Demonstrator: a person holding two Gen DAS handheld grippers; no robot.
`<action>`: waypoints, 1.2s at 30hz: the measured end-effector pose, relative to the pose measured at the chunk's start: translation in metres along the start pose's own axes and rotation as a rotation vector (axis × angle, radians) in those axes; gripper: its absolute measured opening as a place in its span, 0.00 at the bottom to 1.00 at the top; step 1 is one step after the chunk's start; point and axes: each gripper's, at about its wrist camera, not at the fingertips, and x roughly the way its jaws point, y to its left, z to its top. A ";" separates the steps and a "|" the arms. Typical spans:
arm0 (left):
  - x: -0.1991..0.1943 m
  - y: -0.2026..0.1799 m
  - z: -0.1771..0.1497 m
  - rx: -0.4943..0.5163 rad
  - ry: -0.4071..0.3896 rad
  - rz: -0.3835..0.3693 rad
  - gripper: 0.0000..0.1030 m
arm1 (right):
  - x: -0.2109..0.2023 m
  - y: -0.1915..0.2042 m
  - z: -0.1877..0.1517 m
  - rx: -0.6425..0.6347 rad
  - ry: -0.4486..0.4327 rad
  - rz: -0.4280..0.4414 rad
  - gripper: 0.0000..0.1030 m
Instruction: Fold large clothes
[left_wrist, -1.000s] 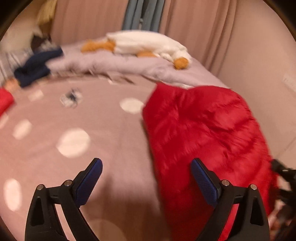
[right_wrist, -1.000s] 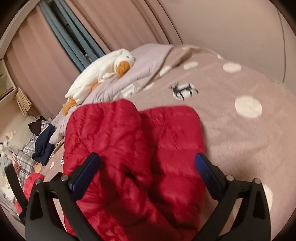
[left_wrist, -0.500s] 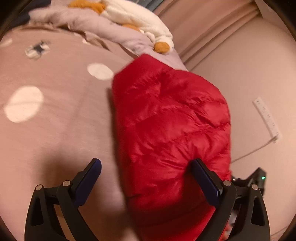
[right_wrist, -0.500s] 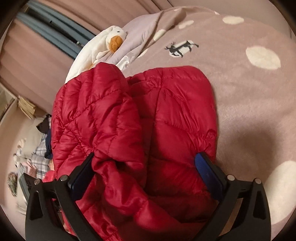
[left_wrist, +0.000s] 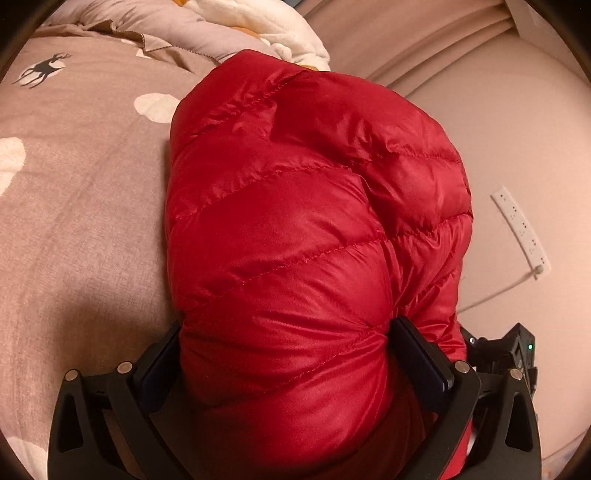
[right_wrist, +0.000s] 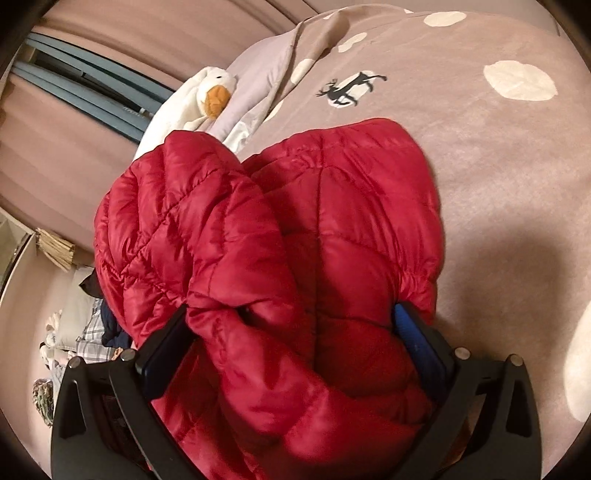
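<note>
A: Entry one, what is hidden or cut off?

B: Left tool: most of both fingers sits behind the red down jacket; only the inner edge of the right pad shows clearly. Right tool: the same, its left finger half buried under a fold, its right blue pad partly seen. The near end of the jacket runs off the bottom of both views, so its collar or hem cannot be told. Clutter at the far left of the right wrist view, plaid cloth and other items, is too small to name

A: Entry two, the garment

B: Red, glossy, quilted in puffy stitched channels. From the left wrist it reads as one rounded, bulging mound. From the right wrist it shows two lobes side by side, the left one rumpled and lying over the right

A: Location?

B: On the bed, over a dusty pink cover with cream spots and a small deer print, along the bed's right edge near the wall. A white plush duck lies at its far end

A: Tool states?

B: Left tool: jaws opening, spread wide, the jacket bulging between them; the padding meets both fingers, yet no pinch is evident. Right tool: spread wide around the jacket's bulk likewise; whether it squeezes, I cannot tell
</note>
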 end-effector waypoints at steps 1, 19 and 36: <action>0.000 0.000 -0.001 0.004 -0.005 0.003 1.00 | 0.002 -0.001 0.002 -0.006 0.004 0.011 1.00; -0.009 -0.051 -0.015 0.158 -0.081 0.138 0.84 | -0.011 -0.017 0.004 0.026 0.001 0.249 0.62; 0.007 -0.011 -0.012 0.009 0.048 -0.011 1.00 | -0.015 -0.039 0.001 0.127 0.035 0.216 1.00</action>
